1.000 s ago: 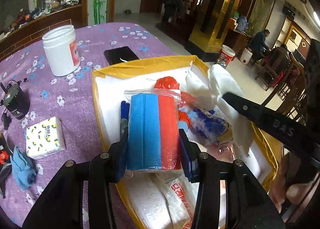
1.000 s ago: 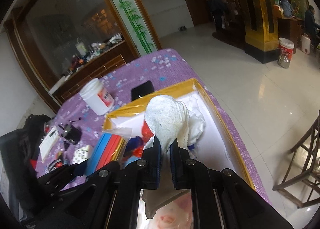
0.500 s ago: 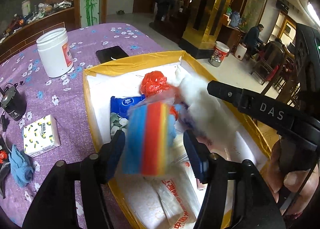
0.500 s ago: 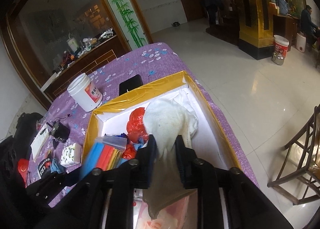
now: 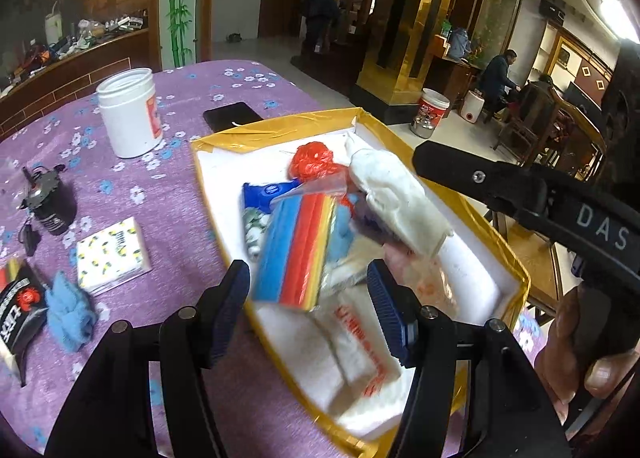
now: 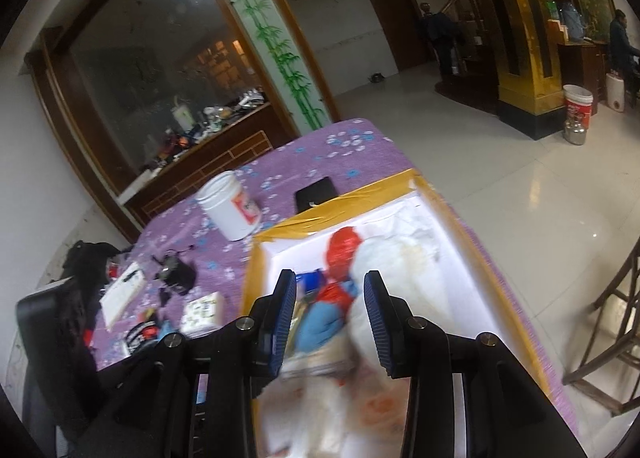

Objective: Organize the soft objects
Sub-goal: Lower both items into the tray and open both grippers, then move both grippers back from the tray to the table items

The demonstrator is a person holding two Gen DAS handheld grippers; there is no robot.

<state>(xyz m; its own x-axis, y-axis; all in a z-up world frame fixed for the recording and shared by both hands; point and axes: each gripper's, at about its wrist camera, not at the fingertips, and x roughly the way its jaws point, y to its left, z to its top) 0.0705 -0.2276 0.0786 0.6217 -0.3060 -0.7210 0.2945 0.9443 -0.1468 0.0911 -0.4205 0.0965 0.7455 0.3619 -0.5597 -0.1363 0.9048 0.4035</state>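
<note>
A yellow-rimmed box point(image 5: 280, 130) with a white inside lies on the purple flowered tablecloth and holds several soft things. A wrapped pack of blue, red and yellow sponges point(image 5: 296, 250) lies tilted in it, free of my left gripper point(image 5: 308, 300), which stands open just above. A white cloth point(image 5: 400, 202) rests beside a red plastic bag point(image 5: 312, 158). The right gripper's arm point(image 5: 520, 194) crosses on the right. In the right wrist view my right gripper point(image 6: 331, 308) is open over the box point(image 6: 340, 210), with the white cloth point(image 6: 400, 258) lying loose below it.
On the cloth left of the box stand a white jar point(image 5: 128, 114), a black phone point(image 5: 232, 116), a patterned tissue pack point(image 5: 114, 254), a blue rag point(image 5: 70, 314) and a small black device point(image 5: 50, 206). The table's right edge drops to a tiled floor point(image 6: 520, 162).
Both grippers opened and drew back and up. The left let go of the sponge pack, which tipped into the box. The right let go of the white cloth, now lying in the box.
</note>
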